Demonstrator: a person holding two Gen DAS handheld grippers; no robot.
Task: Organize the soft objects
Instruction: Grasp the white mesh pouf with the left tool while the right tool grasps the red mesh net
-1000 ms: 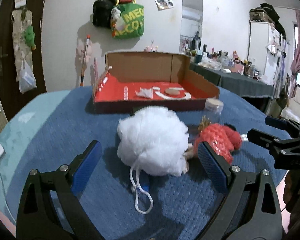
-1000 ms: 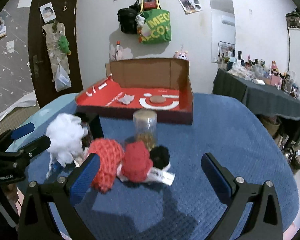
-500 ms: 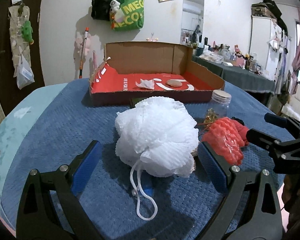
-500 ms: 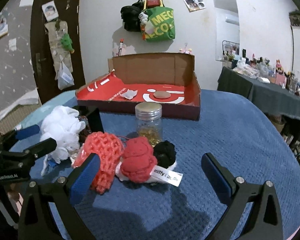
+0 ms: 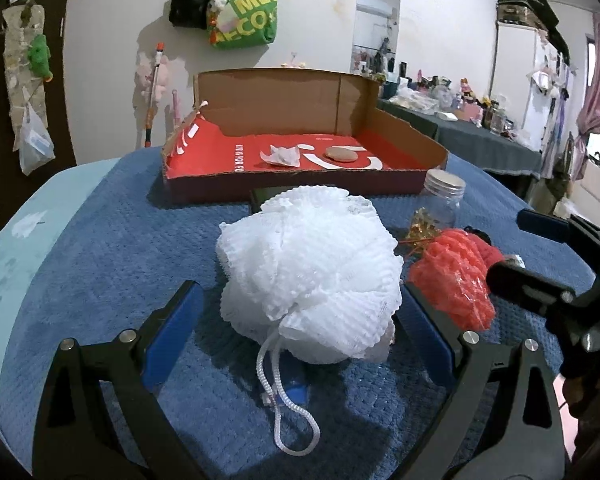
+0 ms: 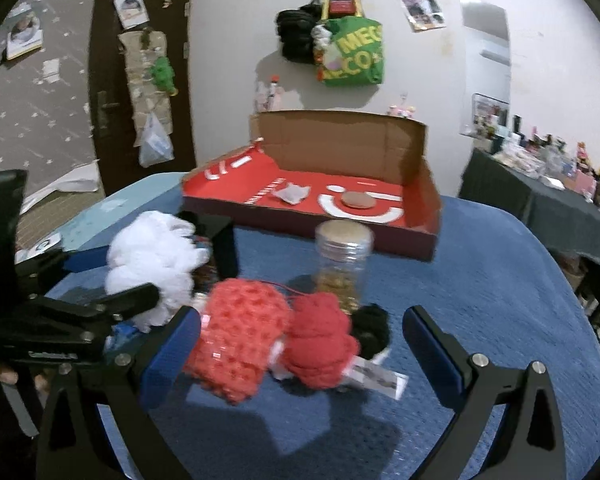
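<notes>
Closing in on two soft things, both grippers spread wide and holding nothing.

Nearest, the left gripper (image 5: pixel 300 328) has its jaws parted on either side of the white bath sponge (image 5: pixel 310 276), which rests on the blue-covered counter (image 5: pixel 112 248) with its cord trailing toward 6 o'clock; the sponge fills the gap, so a squeeze looks like the next step. The right gripper (image 6: pixel 298 352) likewise straddles the red mesh sponge (image 6: pixel 236 344) and a red knitted toy (image 6: pixel 322 340), which touch each other; neither is clamped. Just beyond, at 12 o'clock, stands a lidded jar (image 6: pixel 343 260). Farthest is the open red cardboard box (image 5: pixel 300 184), probably the drop-off place.
</notes>
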